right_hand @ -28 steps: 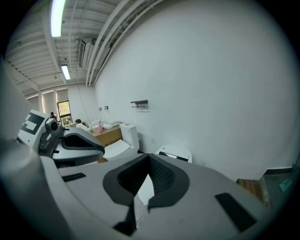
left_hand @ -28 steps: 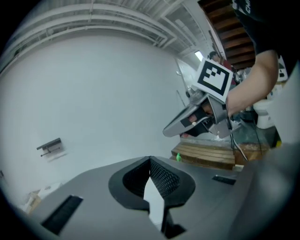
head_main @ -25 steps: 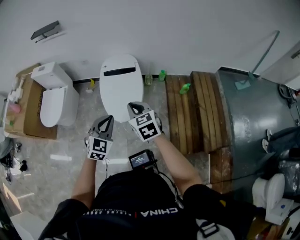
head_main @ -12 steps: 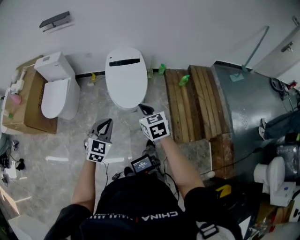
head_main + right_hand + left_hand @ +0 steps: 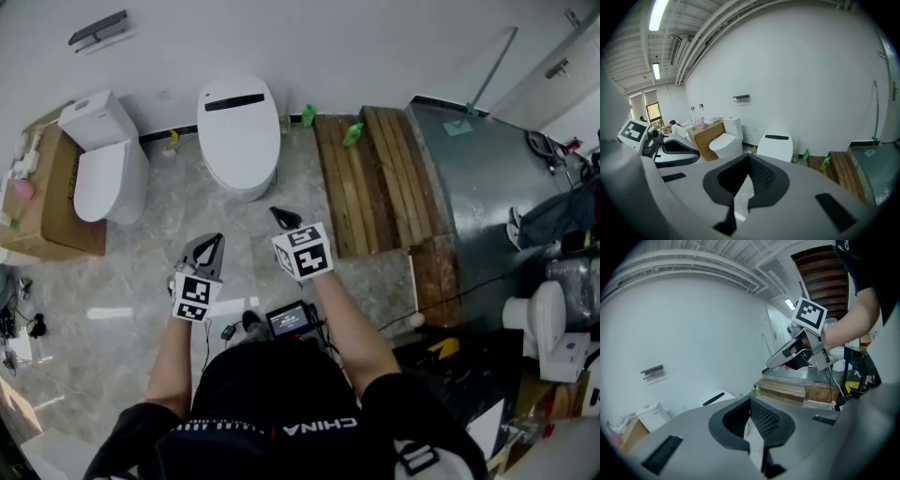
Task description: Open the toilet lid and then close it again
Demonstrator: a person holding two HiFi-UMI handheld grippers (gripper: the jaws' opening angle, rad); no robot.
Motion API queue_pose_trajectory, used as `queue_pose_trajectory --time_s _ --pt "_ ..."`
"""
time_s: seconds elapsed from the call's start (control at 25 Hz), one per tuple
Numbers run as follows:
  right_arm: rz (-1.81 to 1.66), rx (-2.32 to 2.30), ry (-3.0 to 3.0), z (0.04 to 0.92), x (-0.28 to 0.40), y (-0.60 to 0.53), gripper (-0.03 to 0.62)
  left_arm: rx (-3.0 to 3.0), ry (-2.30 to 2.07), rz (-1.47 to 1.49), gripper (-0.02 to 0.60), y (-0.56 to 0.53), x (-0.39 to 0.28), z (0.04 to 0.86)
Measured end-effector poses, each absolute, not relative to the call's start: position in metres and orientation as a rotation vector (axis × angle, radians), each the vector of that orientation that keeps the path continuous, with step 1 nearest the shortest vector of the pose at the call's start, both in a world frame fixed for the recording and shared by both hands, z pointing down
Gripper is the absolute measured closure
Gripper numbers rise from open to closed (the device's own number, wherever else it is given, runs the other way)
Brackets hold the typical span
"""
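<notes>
The white toilet [image 5: 239,131] stands against the far wall with its lid down flat; it also shows as the toilet [image 5: 777,144] and the toilet [image 5: 717,398] in the gripper views. Both grippers hang in the air over the marble floor, well short of its front rim. My left gripper [image 5: 216,241] is shut and holds nothing. To its right, my right gripper [image 5: 276,214] is also shut and empty. In the left gripper view my own jaws [image 5: 750,400] are pressed together, and the right gripper [image 5: 772,363] crosses above them. The right gripper's jaws [image 5: 749,159] meet as well.
A second white toilet [image 5: 98,169] sits on a cardboard box [image 5: 37,202] at the left. Wooden planks [image 5: 361,183] with a green bottle [image 5: 352,134] lie right of the toilet, beside a grey metal platform [image 5: 469,197]. A wall shelf [image 5: 97,30] hangs above.
The toilet now lies farther away in the head view. Both grippers have drawn back from its front rim, still shut, and hang over bare floor.
</notes>
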State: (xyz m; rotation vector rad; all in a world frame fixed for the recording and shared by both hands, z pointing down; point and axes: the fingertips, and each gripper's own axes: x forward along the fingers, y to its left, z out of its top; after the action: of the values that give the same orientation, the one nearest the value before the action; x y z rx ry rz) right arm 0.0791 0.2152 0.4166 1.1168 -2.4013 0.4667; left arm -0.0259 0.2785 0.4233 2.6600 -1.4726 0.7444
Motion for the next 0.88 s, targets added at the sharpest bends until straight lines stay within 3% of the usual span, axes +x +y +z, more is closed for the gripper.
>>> queue_pose_trajectory --time_s 0.44,0.88 --pt "0.406 0.995 -2.425 0.424 0.127 0.253 0.582 2.522 -1.489 0.509 0.572 0.287 0.023 0.418" --pt "0.385 0.970 -2.450 0.419 0.133 0.252 0.582 2.561 -1.492 0.481 0.572 0.289 0.040 0.407"
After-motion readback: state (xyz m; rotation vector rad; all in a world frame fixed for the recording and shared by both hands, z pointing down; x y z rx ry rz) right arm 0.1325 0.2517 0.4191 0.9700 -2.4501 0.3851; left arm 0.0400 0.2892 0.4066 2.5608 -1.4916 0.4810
